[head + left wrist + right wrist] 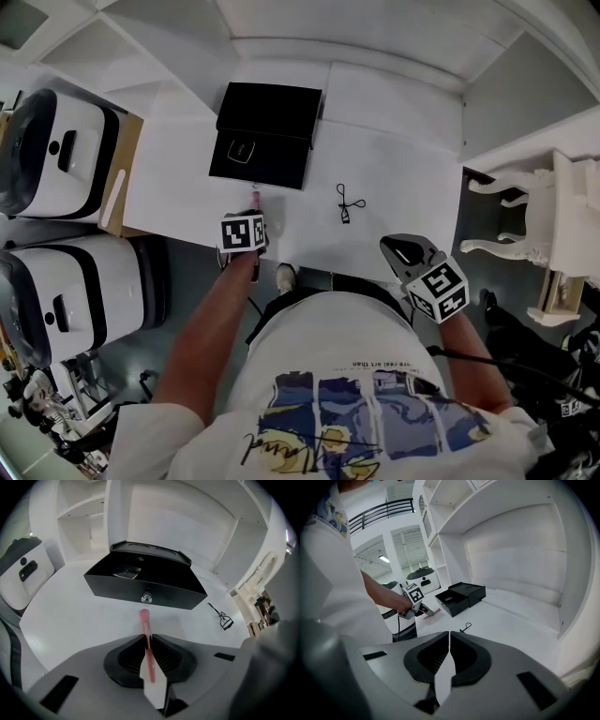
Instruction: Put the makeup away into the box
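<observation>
The left gripper [148, 641] pinched a pink brush [145, 623] by its handle, jaws pressed onto it. The brush's head pointed at the box [161, 585] and sat just before the box's front knob [146, 597], not inside. The right gripper [449, 641] hung well right of the box and nearer the person, jaws pressed together on nothing. A curler [347, 202] lay right of the box.

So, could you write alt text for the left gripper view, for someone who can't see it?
The left gripper has its jaws closed on a slim pink makeup brush, whose tip points toward an open black box on a white table. A black eyelash curler lies on the table off to the right.
</observation>
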`<action>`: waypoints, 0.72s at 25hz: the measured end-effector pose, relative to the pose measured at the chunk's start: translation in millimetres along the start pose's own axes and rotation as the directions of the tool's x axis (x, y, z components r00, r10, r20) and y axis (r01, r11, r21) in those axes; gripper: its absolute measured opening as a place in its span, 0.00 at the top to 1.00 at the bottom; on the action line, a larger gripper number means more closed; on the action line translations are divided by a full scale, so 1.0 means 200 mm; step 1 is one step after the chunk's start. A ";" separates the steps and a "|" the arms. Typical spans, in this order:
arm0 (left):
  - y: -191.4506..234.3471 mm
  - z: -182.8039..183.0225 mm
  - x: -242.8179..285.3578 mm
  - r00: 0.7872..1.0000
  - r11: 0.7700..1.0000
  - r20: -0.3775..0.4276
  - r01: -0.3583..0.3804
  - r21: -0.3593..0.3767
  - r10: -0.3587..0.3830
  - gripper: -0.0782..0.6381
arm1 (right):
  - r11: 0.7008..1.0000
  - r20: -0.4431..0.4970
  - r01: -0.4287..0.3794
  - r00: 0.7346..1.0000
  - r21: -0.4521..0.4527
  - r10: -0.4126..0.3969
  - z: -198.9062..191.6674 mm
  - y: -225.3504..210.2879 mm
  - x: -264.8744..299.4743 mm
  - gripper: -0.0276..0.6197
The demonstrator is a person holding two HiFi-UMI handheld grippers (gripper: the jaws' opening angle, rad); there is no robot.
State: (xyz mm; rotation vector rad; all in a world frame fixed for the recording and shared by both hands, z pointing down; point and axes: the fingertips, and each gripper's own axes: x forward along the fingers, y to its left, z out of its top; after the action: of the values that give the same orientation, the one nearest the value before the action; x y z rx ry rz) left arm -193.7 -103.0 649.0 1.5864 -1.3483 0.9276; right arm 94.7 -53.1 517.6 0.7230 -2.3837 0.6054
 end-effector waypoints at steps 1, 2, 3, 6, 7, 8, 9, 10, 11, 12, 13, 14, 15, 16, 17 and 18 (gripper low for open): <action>0.00 0.00 0.00 1.000 1.000 -0.004 0.000 0.002 0.000 0.81 | 1.000 0.001 -0.003 1.000 -0.001 0.003 0.00 -0.01 0.00 0.91; 0.01 0.00 0.00 1.000 1.000 -0.008 0.001 0.000 -0.001 0.81 | 1.000 0.001 -0.006 1.000 -0.001 0.006 0.00 -0.01 0.00 0.91; 0.01 0.00 0.00 1.000 1.000 -0.010 0.002 -0.005 -0.002 0.81 | 1.000 0.002 -0.009 1.000 -0.001 0.009 0.00 -0.02 0.01 0.91; 0.01 -0.01 -0.01 1.000 1.000 -0.015 0.008 -0.021 -0.008 0.81 | 1.000 0.005 -0.016 1.000 0.001 0.016 0.00 -0.05 0.01 0.91; 0.01 -0.01 -0.02 1.000 1.000 -0.014 0.010 -0.025 -0.011 0.81 | 1.000 0.008 -0.017 1.000 0.002 0.017 0.01 -0.06 0.01 0.91; 0.02 -0.01 -0.03 1.000 1.000 -0.010 0.013 -0.028 -0.013 0.81 | 1.000 0.010 -0.019 1.000 0.003 0.019 0.01 -0.07 0.01 0.91; 0.02 0.00 -0.05 1.000 0.999 -0.004 0.014 -0.030 -0.014 0.81 | 1.000 0.013 -0.022 1.000 0.004 0.022 0.01 -0.07 0.01 0.91; 0.02 0.01 -0.07 1.000 0.999 0.004 0.016 -0.032 -0.016 0.81 | 1.000 0.015 -0.024 1.000 0.006 0.024 0.01 -0.08 0.01 0.91; 0.01 0.02 -0.09 1.000 0.999 0.015 0.019 -0.032 -0.018 0.81 | 1.000 0.017 -0.027 1.000 0.008 0.027 0.01 -0.09 0.01 0.91; 0.01 0.03 -0.11 0.999 0.999 0.027 0.022 -0.032 -0.021 0.81 | 1.000 0.018 -0.030 0.999 0.009 0.029 0.00 -0.09 0.01 0.91; 0.00 0.05 -0.13 0.999 0.999 0.041 0.026 -0.030 -0.025 0.81 | 0.999 0.020 -0.033 0.999 0.010 0.032 0.00 -0.10 0.02 0.91; 0.00 0.08 -0.16 0.998 0.999 0.056 0.030 -0.026 -0.028 0.81 | 0.999 0.022 -0.036 0.999 0.009 0.036 0.00 -0.10 0.02 0.91; -0.01 0.11 -0.19 0.997 0.999 0.071 0.032 -0.018 -0.031 0.81 | 0.999 0.025 -0.039 0.999 0.008 0.039 0.00 -0.10 0.02 0.91; -0.02 0.14 -0.21 0.996 0.999 0.086 0.034 -0.008 -0.033 0.81 | 0.999 0.028 -0.041 0.999 0.007 0.041 0.01 -0.11 0.02 0.91; -0.03 0.17 -0.24 0.994 0.999 0.099 0.036 0.003 -0.036 0.81 | 0.999 0.031 -0.043 0.999 0.008 0.043 0.01 -0.12 0.02 0.91; -0.04 0.20 -0.27 0.993 0.999 0.111 0.037 0.014 -0.039 0.81 | 0.999 0.034 -0.044 0.998 0.008 0.044 0.01 -0.12 0.02 0.91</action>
State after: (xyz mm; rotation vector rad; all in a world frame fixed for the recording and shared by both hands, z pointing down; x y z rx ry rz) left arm -193.7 -119.6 583.4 1.6891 -1.3863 0.8363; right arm 106.2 -73.7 525.0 0.6911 -2.4350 0.6277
